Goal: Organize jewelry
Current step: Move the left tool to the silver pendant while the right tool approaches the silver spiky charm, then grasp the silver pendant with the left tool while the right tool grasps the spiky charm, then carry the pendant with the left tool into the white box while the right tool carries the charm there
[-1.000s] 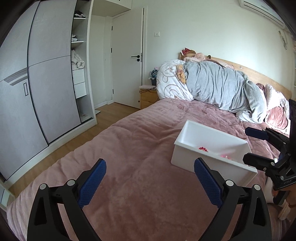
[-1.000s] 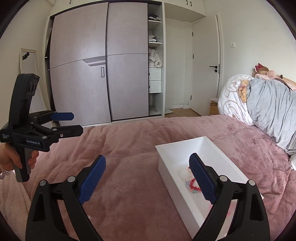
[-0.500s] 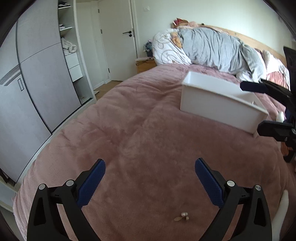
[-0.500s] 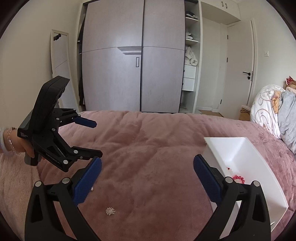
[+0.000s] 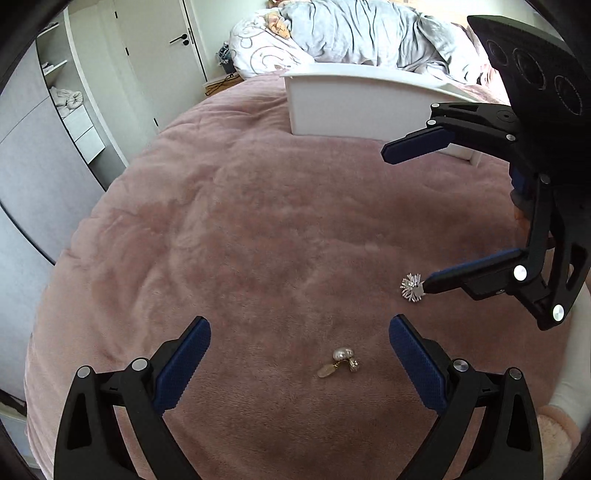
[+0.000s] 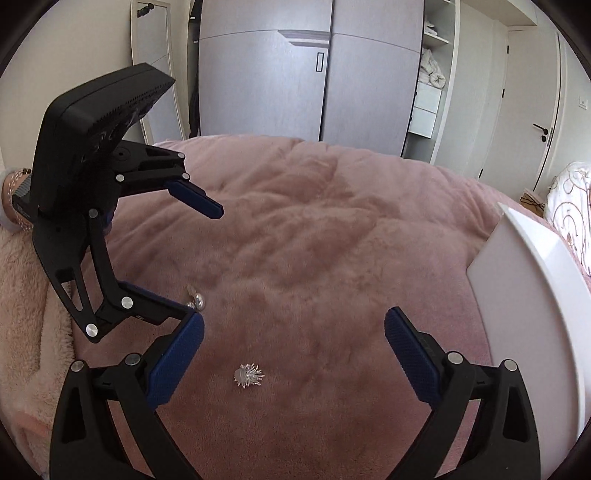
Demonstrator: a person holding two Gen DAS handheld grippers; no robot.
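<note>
A pearl and gold earring (image 5: 338,362) lies on the pink bedspread (image 5: 258,221), between the open fingers of my left gripper (image 5: 299,345), which hovers just above it. It also shows in the right wrist view (image 6: 195,300), partly hidden by the left gripper. A spiky silver brooch (image 6: 248,376) lies between the open fingers of my right gripper (image 6: 293,339). In the left wrist view the brooch (image 5: 411,287) touches the lower fingertip of the right gripper (image 5: 404,218). Both grippers are empty. The white box (image 5: 354,101) stands farther up the bed.
The white box also shows at the right edge of the right wrist view (image 6: 532,314). A grey duvet and pillows (image 5: 351,33) lie at the head of the bed. A wardrobe (image 6: 306,74) and a door (image 6: 546,122) stand beyond the bed. A fluffy pink sleeve (image 6: 26,314) is at the left.
Both grippers have tilted down and dropped close to the bedspread. The earring and the brooch now lie between their open fingers. The box has moved to the far edge of both views.
</note>
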